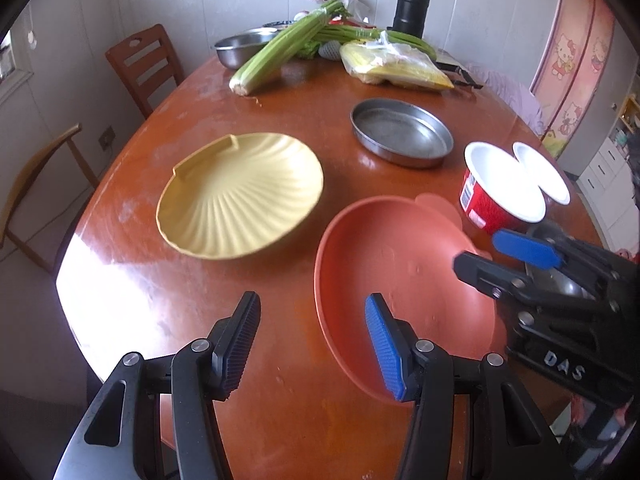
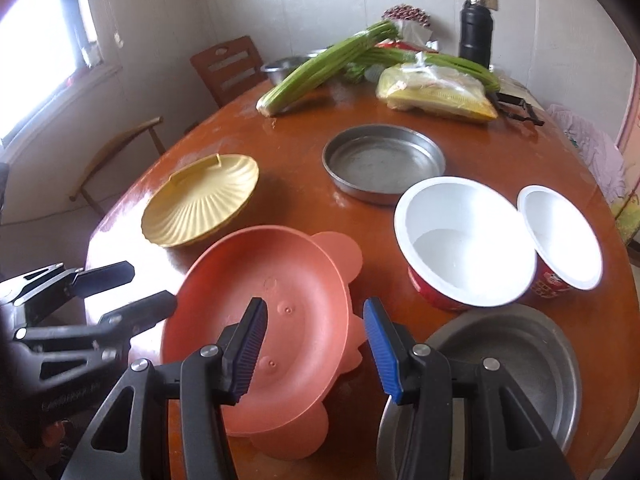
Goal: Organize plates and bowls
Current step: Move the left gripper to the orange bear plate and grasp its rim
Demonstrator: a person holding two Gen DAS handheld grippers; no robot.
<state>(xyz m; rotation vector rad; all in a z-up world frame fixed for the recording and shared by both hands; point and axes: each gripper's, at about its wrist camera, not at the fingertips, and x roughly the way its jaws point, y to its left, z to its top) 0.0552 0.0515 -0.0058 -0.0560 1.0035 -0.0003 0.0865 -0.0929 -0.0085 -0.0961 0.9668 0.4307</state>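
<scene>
A: Left wrist view first. What sits nearest?

B: The left gripper (image 1: 312, 344), its jaws spread wide and holding nothing. Its blue-padded finger overlaps the near rim of the orange plastic plate with scalloped ears (image 1: 400, 280); the other finger hangs over the bare brown wooden table (image 1: 140, 280).

A: And the right gripper?

B: In its own view the right gripper (image 2: 316, 348) is also released, jaws apart, straddling the orange plate's right edge. Whether either pad touches the rim, I cannot tell. Just right of it lies a round grey metal dish (image 2: 520, 352), partly hidden under the gripper body.

A: Further out?

B: Left of the orange plate, apart from it, rests the yellow shell-shaped plate (image 1: 240, 196). To the right stand a large red bowl with white inside (image 2: 464, 240) and a smaller red bowl with white inside (image 2: 560, 236), their rims touching. Beyond those is a shallow round steel pan (image 2: 384, 160).

A: At the far end?

B: A celery bunch (image 1: 280, 48), a bag of yellow corn (image 1: 396, 66), a steel basin (image 1: 244, 46) and a black flask (image 1: 411, 4).
</scene>
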